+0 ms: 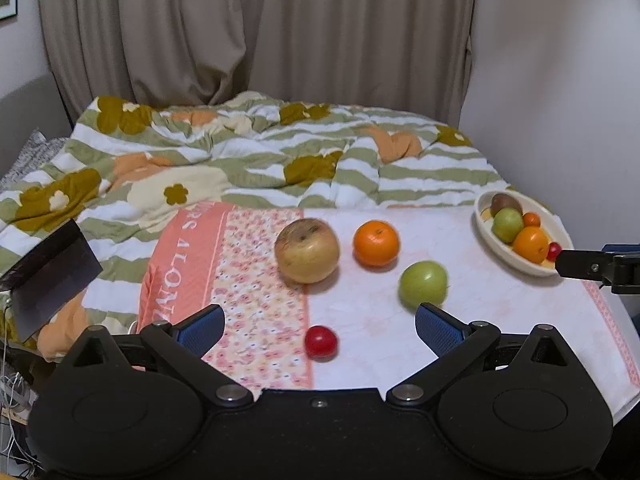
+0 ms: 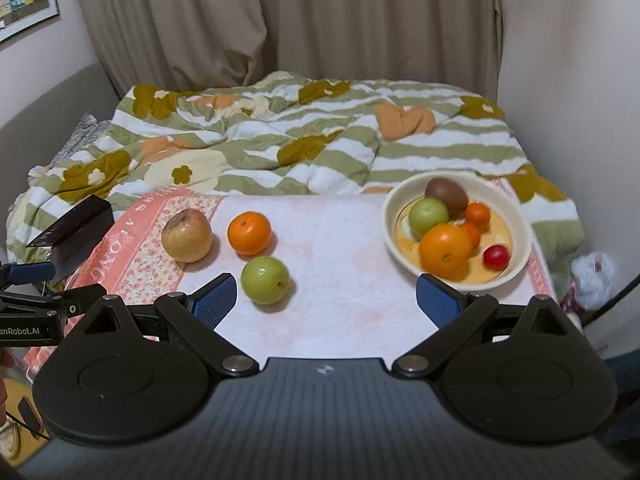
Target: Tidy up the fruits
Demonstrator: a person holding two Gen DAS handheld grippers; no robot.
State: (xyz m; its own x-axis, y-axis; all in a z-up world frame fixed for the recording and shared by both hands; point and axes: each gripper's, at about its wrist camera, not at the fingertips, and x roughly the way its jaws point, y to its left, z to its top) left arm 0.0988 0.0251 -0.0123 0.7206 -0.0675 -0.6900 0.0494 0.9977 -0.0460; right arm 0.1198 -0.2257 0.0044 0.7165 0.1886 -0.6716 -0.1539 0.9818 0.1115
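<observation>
Left wrist view: my left gripper (image 1: 320, 328), spread and empty, has the cherry tomato (image 1: 321, 342) between its fingertips; the bowl (image 1: 496, 251) lies far right, nearer my spread right gripper (image 2: 326, 300).

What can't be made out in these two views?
- Small red fruit on the cloth: missing from the right wrist view, likely behind the right gripper body.
- Bowl contents: partly hidden in the left wrist view by its rim and the other gripper's finger.
- Cloth lettering: cut off by folds, unreadable.
- Left gripper: open, nothing held.
</observation>
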